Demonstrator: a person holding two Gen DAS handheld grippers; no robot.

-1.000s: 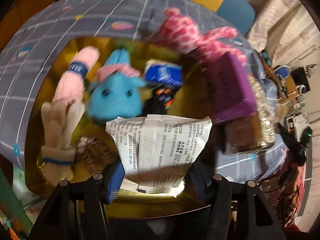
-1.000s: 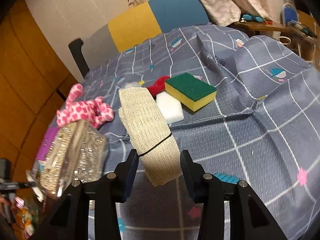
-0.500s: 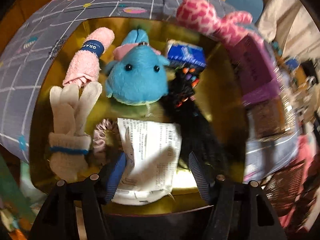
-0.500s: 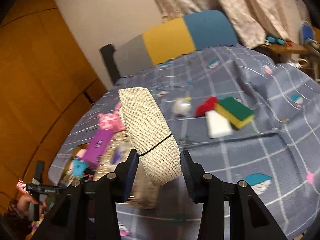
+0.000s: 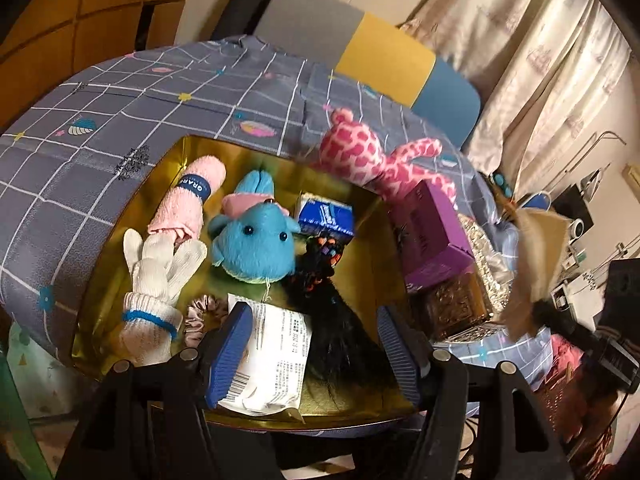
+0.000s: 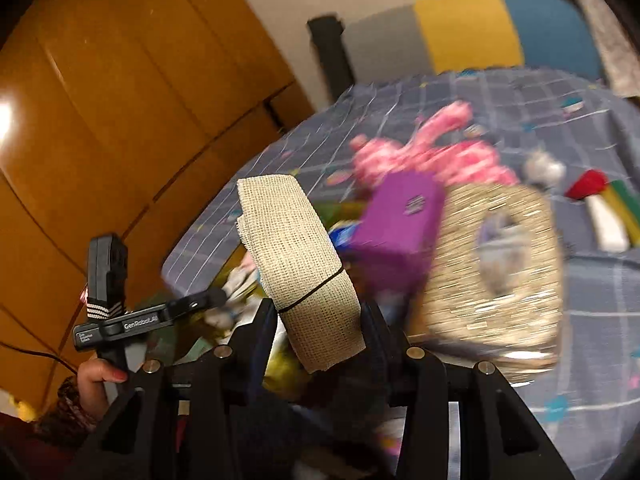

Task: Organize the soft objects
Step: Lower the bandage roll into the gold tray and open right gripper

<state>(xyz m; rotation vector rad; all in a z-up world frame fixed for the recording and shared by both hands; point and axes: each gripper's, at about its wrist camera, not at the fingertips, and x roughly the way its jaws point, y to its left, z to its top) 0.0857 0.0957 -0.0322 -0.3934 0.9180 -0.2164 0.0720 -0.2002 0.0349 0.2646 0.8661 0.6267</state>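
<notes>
Left wrist view: my left hand-held gripper (image 5: pixel 314 346) is hovering with its jaws standing wide and nothing pressed between them. Below it a gold tray (image 5: pixel 132 208) is lying on the bed (image 5: pixel 120 108), already holding a pink towel roll (image 5: pixel 188 204), a white glove (image 5: pixel 160 276), a blue plush (image 5: pixel 256 240), a blue packet (image 5: pixel 326 216), a black hairpiece (image 5: pixel 336 320), a scrunchie (image 5: pixel 202 314) and a white pouch (image 5: pixel 276 360). The pouch is lying flat in the tray under the gripper, loose. A pink spotted plush (image 5: pixel 372 156) and a purple box (image 5: pixel 432 236) are sitting just beyond the tray's far corner.

Right wrist view: my right hand-held gripper (image 6: pixel 320 328) is clamping a beige bandage roll (image 6: pixel 296 256), which is standing up between the jaws. The picture is blurring. Past the roll I am seeing the purple box (image 6: pixel 400 220), a glittery case (image 6: pixel 492 272), the pink plush (image 6: pixel 432 152) and, at the left, my other gripper over the tray.

I judge I am carrying the roll towards the tray. The next move calls for bringing it over a free patch of the tray, lowering it, then letting the jaws part, while the left gripper keeps clear.
</notes>
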